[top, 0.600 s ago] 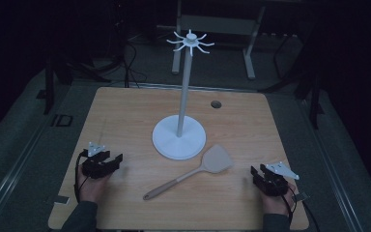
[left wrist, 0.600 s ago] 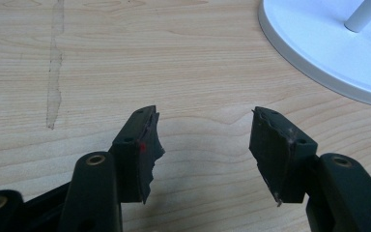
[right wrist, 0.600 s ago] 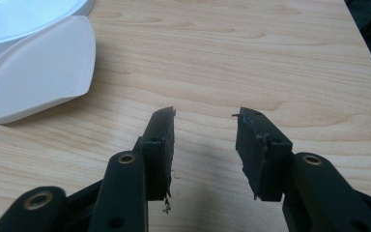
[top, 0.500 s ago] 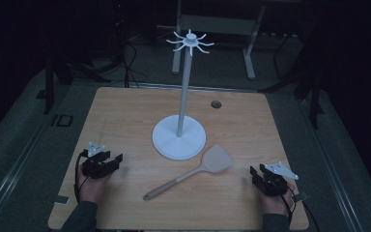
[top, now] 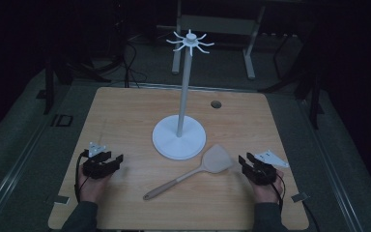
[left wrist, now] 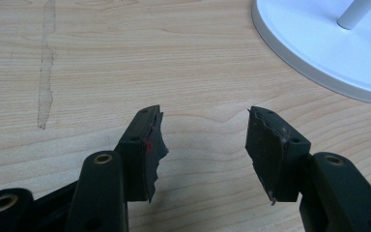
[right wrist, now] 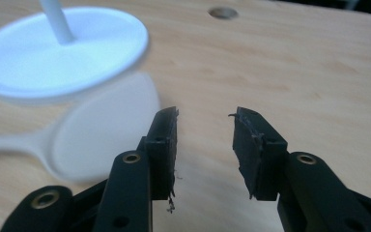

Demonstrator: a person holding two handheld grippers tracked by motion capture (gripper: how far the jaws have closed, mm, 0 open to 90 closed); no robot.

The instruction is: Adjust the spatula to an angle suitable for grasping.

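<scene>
A white stand with a round base, a tall pole and a ring of hooks on top rises from the middle of the wooden table. A pale spatula lies flat in front of the base, blade toward the right. My left gripper rests at the table's left front, open and holding nothing, with the stand's base ahead to its right. My right gripper rests at the right front, open and holding nothing, just right of the spatula's blade; the base lies beyond.
A small round hole is set in the table behind the stand. Dark floor with cables and metal frame legs surrounds the table. A pale streak marks the wood ahead of the left gripper.
</scene>
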